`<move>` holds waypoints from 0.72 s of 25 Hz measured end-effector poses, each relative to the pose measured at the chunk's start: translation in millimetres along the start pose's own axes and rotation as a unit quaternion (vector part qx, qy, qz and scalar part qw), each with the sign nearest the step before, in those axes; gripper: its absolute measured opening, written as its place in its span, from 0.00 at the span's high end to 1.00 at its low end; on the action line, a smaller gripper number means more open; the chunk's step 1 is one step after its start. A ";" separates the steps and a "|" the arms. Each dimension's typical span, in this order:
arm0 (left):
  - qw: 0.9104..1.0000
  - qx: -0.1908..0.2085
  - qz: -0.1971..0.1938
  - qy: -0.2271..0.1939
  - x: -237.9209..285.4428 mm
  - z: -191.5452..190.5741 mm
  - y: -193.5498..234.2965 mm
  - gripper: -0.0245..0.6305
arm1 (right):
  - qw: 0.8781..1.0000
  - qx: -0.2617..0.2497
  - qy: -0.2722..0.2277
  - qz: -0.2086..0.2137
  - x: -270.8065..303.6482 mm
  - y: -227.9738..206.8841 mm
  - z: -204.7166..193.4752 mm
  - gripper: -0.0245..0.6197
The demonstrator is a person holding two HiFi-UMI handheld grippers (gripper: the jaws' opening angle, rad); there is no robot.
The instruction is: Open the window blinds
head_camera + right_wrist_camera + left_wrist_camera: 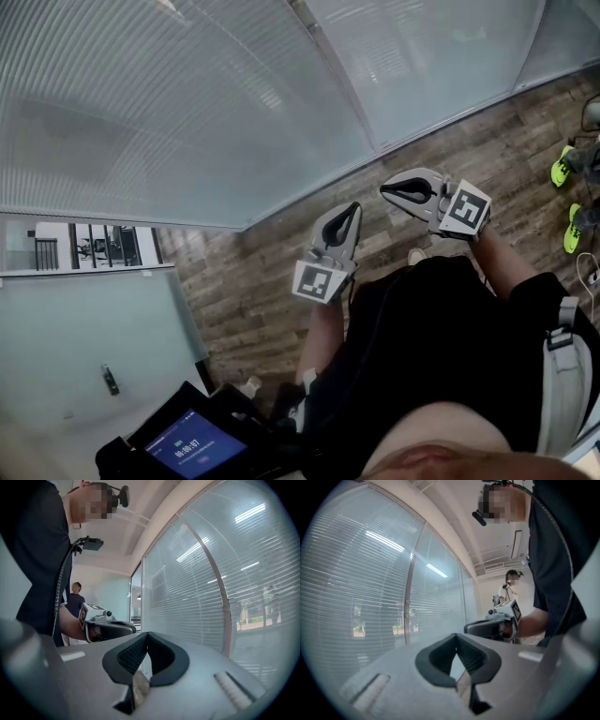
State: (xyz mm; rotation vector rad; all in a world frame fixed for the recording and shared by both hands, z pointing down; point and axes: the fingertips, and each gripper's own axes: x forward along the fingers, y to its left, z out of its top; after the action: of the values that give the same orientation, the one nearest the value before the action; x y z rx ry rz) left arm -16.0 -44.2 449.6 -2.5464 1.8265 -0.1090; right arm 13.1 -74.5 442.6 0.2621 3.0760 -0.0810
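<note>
Left tool (353,208): jaws pressed together, nothing held, pointing level.
Right tool (385,190): jaws pressed together, nothing held, just beside it.
Blinds (187,103): lowered, ahead of both.

The window blinds (187,103) are hanging in front of the person, running along the wall above the floor (253,291). The left gripper (354,208) and the right gripper (384,191) are hovering side by side over the floor, near the blinds but apart from them. A screen device (199,446) is sitting at the lower left, below the grippers. Shoes (562,167) are standing on the floor at the far right.
</note>
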 end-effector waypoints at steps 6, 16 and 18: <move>1.000 -0.001 0.009 0.002 7.0 0.1 2.9 0.96 | 1.000 -0.003 0.002 0.009 0.3 -10.5 0.4 0.95; 1.000 -0.001 0.013 0.002 9.1 1.7 3.2 0.96 | 1.000 0.004 0.002 0.010 -2.3 -12.7 0.7 0.95; 1.000 -0.001 0.011 0.002 8.5 -0.3 3.0 0.96 | 1.000 0.002 0.003 0.009 -1.7 -12.2 -0.7 0.95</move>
State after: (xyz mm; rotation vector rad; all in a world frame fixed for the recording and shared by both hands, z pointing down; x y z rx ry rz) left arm -16.2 -53.2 450.2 -2.5283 1.8579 -0.1128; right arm 12.7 -86.8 444.0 0.2916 3.0790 -0.0867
